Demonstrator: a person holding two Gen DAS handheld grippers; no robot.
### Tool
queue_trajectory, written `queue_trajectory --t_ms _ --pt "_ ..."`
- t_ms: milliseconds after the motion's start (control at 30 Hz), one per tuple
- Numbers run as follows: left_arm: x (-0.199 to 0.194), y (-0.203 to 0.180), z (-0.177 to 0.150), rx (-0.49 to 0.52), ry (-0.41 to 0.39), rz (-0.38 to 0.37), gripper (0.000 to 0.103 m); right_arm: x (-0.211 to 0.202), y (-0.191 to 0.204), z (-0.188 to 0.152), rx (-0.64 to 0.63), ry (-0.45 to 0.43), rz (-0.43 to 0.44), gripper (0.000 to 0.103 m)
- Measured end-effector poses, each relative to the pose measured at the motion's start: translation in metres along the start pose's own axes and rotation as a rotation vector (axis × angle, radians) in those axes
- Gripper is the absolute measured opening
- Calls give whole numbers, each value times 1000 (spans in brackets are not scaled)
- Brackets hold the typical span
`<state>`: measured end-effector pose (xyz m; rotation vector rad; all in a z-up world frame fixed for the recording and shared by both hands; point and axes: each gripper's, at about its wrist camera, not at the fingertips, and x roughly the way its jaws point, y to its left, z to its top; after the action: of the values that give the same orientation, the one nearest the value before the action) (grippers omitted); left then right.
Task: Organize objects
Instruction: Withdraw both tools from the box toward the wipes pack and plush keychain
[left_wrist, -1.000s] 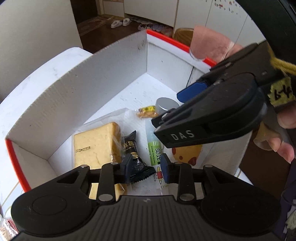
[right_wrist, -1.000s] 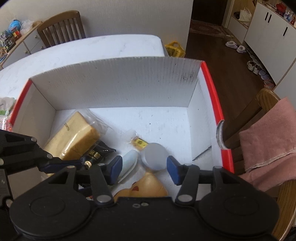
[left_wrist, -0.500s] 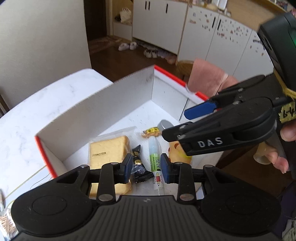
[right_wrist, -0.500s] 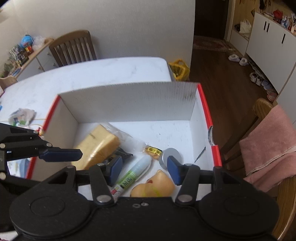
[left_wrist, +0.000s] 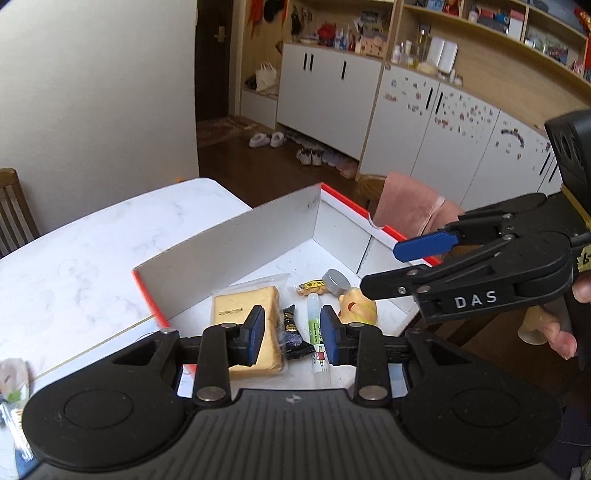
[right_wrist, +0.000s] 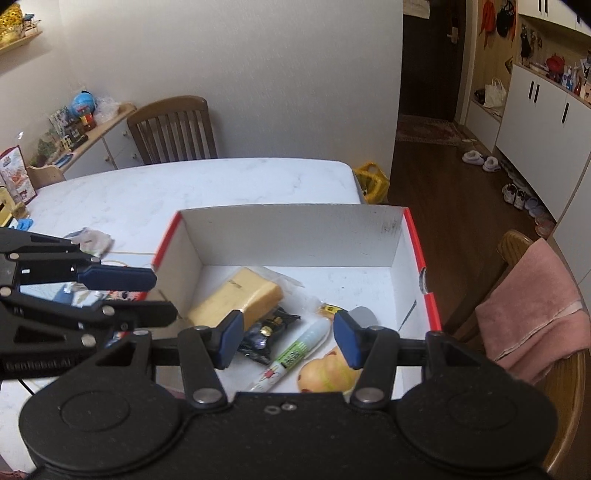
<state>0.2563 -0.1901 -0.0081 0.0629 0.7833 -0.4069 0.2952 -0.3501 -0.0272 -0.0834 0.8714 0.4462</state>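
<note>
White cardboard box (right_wrist: 295, 236) with red rims sits at the table's (right_wrist: 184, 188) right edge, holding 6 items along its near wall: wrapped sponge (right_wrist: 236, 297), black sachet (right_wrist: 266, 330), glue stick (right_wrist: 295, 352), grey cap (left_wrist: 335, 281), small candy (left_wrist: 310, 288) and toy duck (right_wrist: 325, 373). Left gripper (left_wrist: 291, 334) and right gripper (right_wrist: 288, 341) hover above it, both parted and empty. Leftover packets (right_wrist: 90, 240) on the table risk being missed, and a hasty descent could knock the box off that edge.

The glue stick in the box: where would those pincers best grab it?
Across the middle of the glue stick, coming straight down. It lies flat on the floor of the box, its long sides mostly exposed between the black packet and the yellow toy, so the gripper fingers can straddle its narrow width.
</note>
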Motion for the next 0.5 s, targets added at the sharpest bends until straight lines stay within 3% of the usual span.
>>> queue_trajectory --t_ms 167,500 --pt "-26 9 -14 18 -41 16 31 -15 19 -7 -5 -36 4 53" --pt "-69 48 -42 -59 -66 19 31 -33 62 -17 30 -86 -22 62"
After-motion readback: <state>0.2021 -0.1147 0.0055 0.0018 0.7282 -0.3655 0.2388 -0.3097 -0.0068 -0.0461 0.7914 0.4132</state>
